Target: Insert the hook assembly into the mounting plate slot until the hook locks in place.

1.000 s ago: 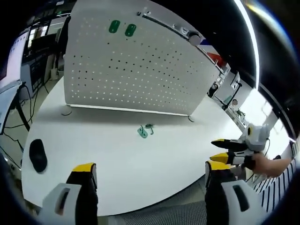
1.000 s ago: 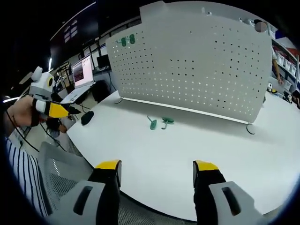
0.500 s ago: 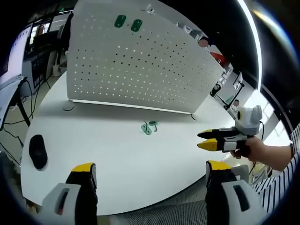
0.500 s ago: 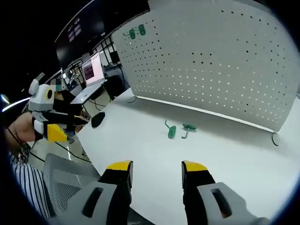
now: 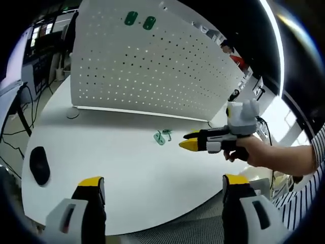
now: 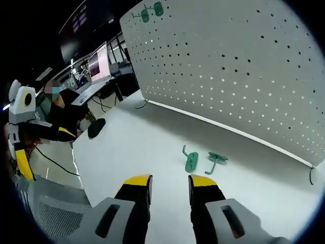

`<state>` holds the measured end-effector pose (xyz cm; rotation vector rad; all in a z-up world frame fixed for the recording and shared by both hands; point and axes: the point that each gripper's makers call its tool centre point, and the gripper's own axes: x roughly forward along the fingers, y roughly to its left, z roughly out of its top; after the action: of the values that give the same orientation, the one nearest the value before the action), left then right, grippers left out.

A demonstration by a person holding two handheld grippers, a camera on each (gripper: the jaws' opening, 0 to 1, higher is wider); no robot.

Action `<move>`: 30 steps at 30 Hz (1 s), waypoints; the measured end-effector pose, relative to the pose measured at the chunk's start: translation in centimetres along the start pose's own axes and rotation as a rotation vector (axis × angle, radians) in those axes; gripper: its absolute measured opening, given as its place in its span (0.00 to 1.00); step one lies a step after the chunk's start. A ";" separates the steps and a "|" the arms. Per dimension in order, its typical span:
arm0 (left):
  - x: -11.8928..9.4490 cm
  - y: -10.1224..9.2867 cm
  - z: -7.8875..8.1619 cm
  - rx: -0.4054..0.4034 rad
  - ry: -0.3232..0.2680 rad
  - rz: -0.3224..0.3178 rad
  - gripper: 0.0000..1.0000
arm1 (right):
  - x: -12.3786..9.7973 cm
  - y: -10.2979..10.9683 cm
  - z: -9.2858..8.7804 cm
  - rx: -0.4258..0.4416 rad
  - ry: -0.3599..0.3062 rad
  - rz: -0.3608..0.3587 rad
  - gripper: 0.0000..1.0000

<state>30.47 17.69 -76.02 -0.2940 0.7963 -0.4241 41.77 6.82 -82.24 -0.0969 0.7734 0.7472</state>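
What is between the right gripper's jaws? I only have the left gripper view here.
Observer: Nothing. In the right gripper view, the right gripper has a narrow, empty gap between its jaws.
Operator: Are the hooks touching each other?
Observer: No. The first green hook lies just ahead of the jaws, and the second green hook lies beside it on the table with a small gap between them.
Operator: Anything past the table's far end?
Observer: A seated person at a desk with a lit screen.
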 end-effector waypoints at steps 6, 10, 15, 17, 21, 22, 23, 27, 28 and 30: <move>0.1 0.1 -0.6 -0.014 0.015 -0.002 0.98 | 2.5 -0.7 1.2 -0.014 0.005 -0.025 0.24; -0.1 0.3 -1.0 -0.024 0.024 -0.003 0.97 | 4.0 -1.3 1.6 -0.029 0.018 -0.047 0.22; -0.3 0.5 -1.0 -0.032 0.027 0.002 0.97 | 5.8 -2.0 1.6 -0.053 0.050 -0.072 0.21; -0.3 0.6 -0.9 -0.032 0.029 0.005 0.97 | 6.4 -2.2 1.4 -0.049 0.064 -0.076 0.20; -0.3 0.6 -0.9 -0.032 0.032 0.003 0.97 | 7.1 -2.4 1.1 -0.052 0.092 -0.090 0.17; -0.2 0.6 -0.8 -0.032 0.034 0.002 0.97 | 7.2 -2.4 1.1 -0.052 0.094 -0.092 0.16; -0.2 0.7 -0.8 -0.033 0.035 0.002 0.97 | 7.3 -2.5 0.9 -0.051 0.103 -0.096 0.15; 0.0 0.7 -1.0 -0.035 0.040 0.000 0.96 | 7.6 -3.0 0.8 -0.026 0.117 -0.108 0.13; 0.1 0.7 -1.0 -0.036 0.042 -0.001 0.96 | 7.6 -3.0 0.8 -0.025 0.117 -0.110 0.12; 0.2 0.7 -1.0 -0.039 0.043 -0.004 0.96 | 7.7 -3.2 0.8 -0.020 0.125 -0.116 0.08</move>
<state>30.00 18.10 -77.10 -0.3235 0.8474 -0.4198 48.00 9.13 -87.40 -0.2065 0.8717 0.6426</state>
